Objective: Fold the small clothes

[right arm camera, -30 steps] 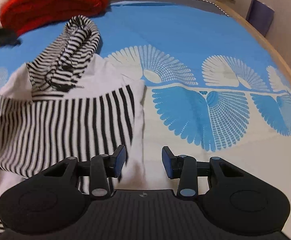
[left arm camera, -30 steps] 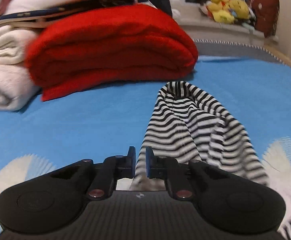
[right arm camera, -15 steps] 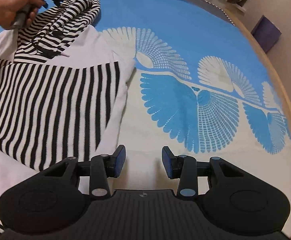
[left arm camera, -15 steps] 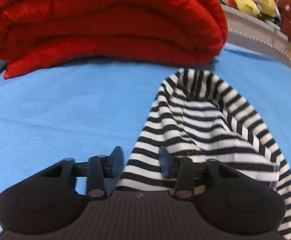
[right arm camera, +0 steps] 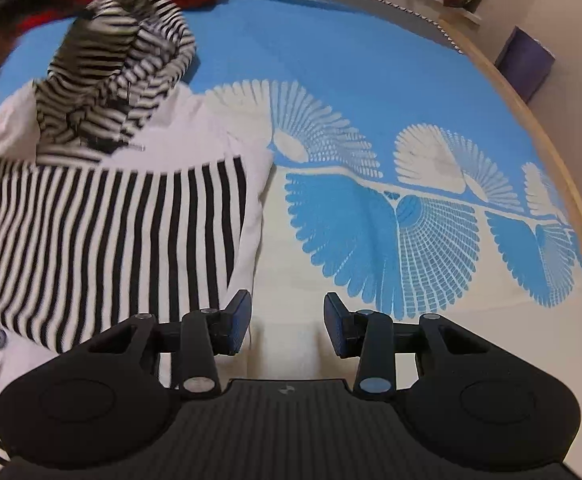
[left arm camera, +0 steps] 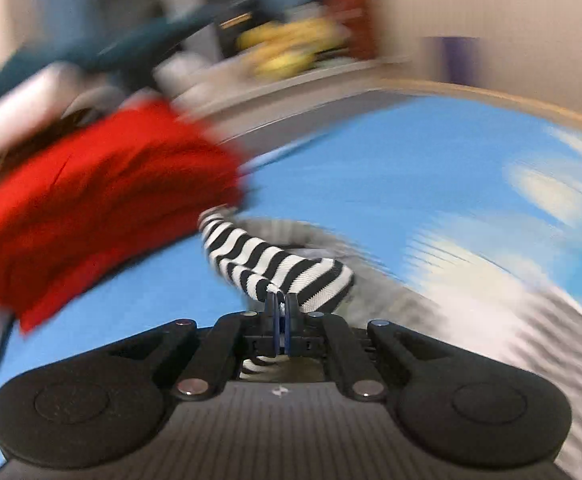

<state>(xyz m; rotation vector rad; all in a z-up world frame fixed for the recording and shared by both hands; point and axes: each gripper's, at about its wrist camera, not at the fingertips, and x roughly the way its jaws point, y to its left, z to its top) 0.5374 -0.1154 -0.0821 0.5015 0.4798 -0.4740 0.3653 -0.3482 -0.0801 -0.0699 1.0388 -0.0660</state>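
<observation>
Striped hood now sits pinched in our left gripper, whose jaws have just closed on its edge after standing open around it; it lifts off the blue bedspread. Our right gripper hangs half open, empty, beside the garment's body. Folding the hood down looks underway.

A home bedroom is shown: a bed spread with a blue-and-cream fan-patterned sheet, a folded red fleece blanket piled at its far edge, and blurred yellow plush toys on a ledge beyond.
</observation>
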